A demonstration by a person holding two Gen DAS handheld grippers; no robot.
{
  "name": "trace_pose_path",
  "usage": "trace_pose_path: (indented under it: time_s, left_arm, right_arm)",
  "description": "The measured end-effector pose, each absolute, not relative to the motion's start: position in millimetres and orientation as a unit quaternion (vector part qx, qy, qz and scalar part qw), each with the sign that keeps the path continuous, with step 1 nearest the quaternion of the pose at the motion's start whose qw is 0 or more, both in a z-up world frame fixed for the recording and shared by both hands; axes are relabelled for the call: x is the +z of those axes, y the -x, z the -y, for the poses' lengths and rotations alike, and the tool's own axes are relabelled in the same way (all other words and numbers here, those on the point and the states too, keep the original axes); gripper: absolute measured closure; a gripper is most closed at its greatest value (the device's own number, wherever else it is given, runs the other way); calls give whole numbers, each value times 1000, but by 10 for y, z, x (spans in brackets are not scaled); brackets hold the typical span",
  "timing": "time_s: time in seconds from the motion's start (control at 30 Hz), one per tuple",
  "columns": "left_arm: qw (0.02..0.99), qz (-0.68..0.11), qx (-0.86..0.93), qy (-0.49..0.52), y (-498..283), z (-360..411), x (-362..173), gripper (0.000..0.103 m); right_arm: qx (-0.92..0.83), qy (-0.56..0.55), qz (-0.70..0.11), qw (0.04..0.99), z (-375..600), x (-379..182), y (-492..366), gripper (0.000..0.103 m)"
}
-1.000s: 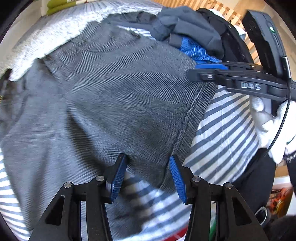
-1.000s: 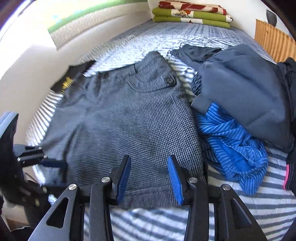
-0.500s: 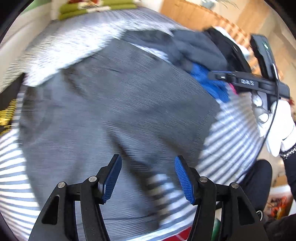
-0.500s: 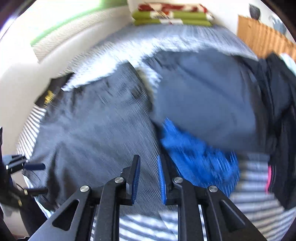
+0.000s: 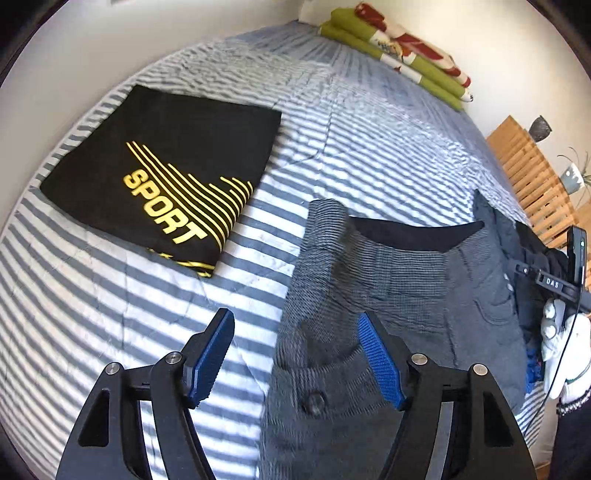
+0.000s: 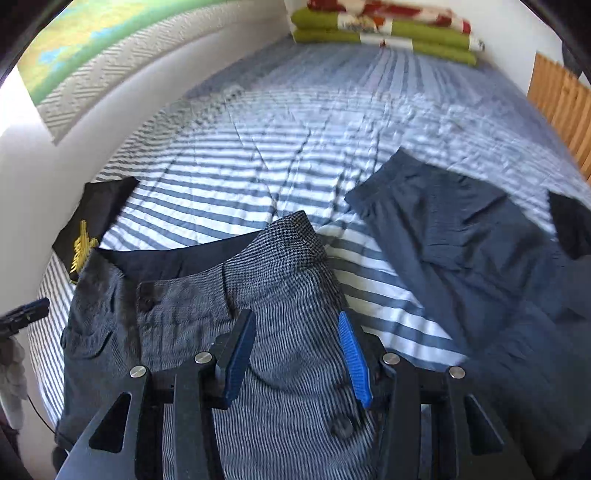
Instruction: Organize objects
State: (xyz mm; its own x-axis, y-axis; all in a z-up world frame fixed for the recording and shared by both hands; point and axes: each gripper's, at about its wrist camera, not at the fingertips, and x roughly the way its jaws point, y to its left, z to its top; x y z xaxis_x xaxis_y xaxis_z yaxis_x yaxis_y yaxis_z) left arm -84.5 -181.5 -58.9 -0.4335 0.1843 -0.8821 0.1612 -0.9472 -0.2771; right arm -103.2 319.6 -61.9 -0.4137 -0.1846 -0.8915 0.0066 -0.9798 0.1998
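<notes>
Grey checked shorts [image 5: 388, 280] lie flat on the striped bed cover [image 5: 110, 295], with the waistband gaping at the far end. My left gripper [image 5: 294, 321] hovers over the shorts' left waist edge near a button. Its jaws are opening and no cloth is pinched between them. My right gripper [image 6: 296, 319] hangs over the right waist corner of the shorts [image 6: 280, 266]. Its jaws are opening too, and the fabric lies loose beneath them. A folded black shirt with a yellow SPORT print [image 5: 166, 155] rests to the left.
A dark blue garment [image 6: 461, 236] is spread to the right of the shorts. Folded green and red bedding [image 6: 384, 29] is stacked at the head of the bed. Wooden slats [image 5: 532, 173] stand on the right. A white-gloved hand [image 5: 565, 339] shows at the right edge.
Both views swept from the shorts' lower part up to the waistband. The left jaws widened. The right jaws narrowed, then spread again. The black SPORT shirt came fully into view.
</notes>
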Motion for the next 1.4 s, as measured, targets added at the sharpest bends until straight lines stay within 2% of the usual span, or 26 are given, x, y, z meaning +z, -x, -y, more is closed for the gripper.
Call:
trace_pose_path:
  time_s: [0.17,0.2,0.23,0.27,0.3,0.4,0.47,0.53,0.6,0.67,0.83,0.97,1.17,1.4]
  left_arm:
    - [33,176,826,534,1174,1759,-862,30]
    - [36,178,826,534,1222,1728,-907,33]
    - [35,173,827,534,1275,1699,-969,43]
    - [27,157,827,539,1318,1664,-1016,79]
    - [6,141,827,544,1347,1617,-1074,85]
    - [-34,119,846,519,1291,1559,-1101,86]
    - [-38,107,849,516,1295,1514,-1161,85]
    - [-38,92,850,517,1300,1493,-1153,79]
    - [-30,103,844,525,1284,1542,-1093,58]
    - [-38,111,850,513,1210,1619,-949,50]
    - [-4,109,867,486,802,1534,-488,49]
    - [76,91,864,489,297,1033,-297,50]
    - [204,12,828,522,-502,-231,-528,49]
    - [286,-42,779,557,-1061,-1251,-965,49]
  right_arm:
    - [-832,-548,64,59,-3102,-857,1350,60]
    - [-835,-544,58,61,-3072,-889,1382,60]
    - [-836,-543,57,62,-3055,-911,1403,60]
    - [-835,-543,57,68,-3042,-923,1417,74]
    - [-833,-545,52,72,-3019,-932,1436,92]
    - [-846,-529,35,59,-3034,-922,1449,94]
    - [-846,-528,52,47,-3125,-1003,1472,93]
    - [-849,-524,45,55,-3109,-1009,1443,86]
    - [-846,-524,66,75,-3165,-909,1371,66]
    - [-851,-510,100,75,-3317,-728,1206,63]
    - [-854,-492,133,103,-3681,-333,351,63]
    - [-848,-500,144,102,-3912,-336,-523,63]
    - [-831,-534,146,58,-4030,-760,-1407,63]
    - [-799,-552,219,92,-4100,-1149,-1490,65]
